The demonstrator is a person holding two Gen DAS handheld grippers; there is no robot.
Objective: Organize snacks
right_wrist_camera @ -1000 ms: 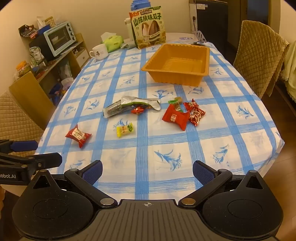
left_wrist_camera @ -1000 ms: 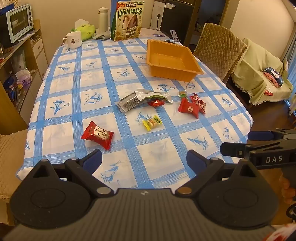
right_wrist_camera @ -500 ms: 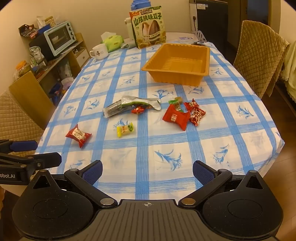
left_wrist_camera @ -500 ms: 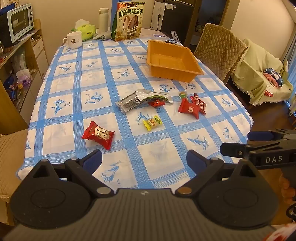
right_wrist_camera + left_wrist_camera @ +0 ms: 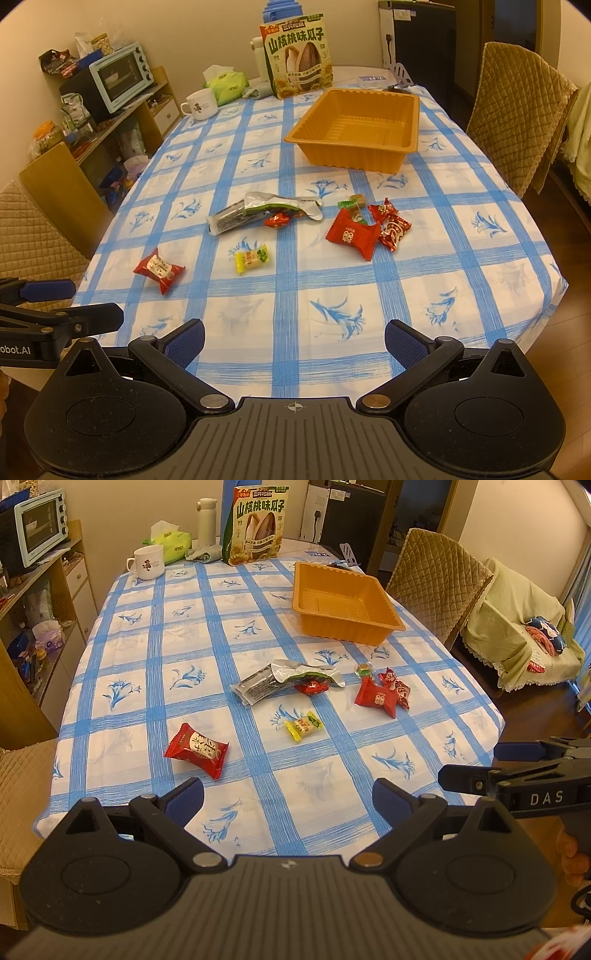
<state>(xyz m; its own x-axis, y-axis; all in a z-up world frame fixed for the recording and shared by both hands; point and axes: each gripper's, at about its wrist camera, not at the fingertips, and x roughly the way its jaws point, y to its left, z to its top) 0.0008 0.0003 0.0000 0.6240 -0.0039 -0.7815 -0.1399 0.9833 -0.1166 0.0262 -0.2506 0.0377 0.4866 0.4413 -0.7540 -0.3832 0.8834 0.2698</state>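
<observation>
Several snack packets lie on the blue-checked tablecloth (image 5: pixel 155 657): a red packet (image 5: pixel 195 750) nearest the left gripper, a yellow candy (image 5: pixel 303 725), a silver-and-black pouch (image 5: pixel 280 681), and a cluster of red candies (image 5: pixel 380 698). An empty orange tray (image 5: pixel 343 603) stands beyond them. The same items show in the right wrist view: the red packet (image 5: pixel 159 270), the yellow candy (image 5: pixel 252 258), the red cluster (image 5: pixel 365 229), the tray (image 5: pixel 354 129). My left gripper (image 5: pixel 288 794) and right gripper (image 5: pixel 294 334) are both open and empty, held over the near table edge.
A large sunflower-seed bag (image 5: pixel 256 524), a mug (image 5: pixel 147 562), a tissue pack (image 5: pixel 170 541) and a flask (image 5: pixel 207 518) stand at the table's far end. Quilted chairs (image 5: pixel 436 587) flank the table. A shelf with a toaster oven (image 5: pixel 37 524) is on the left.
</observation>
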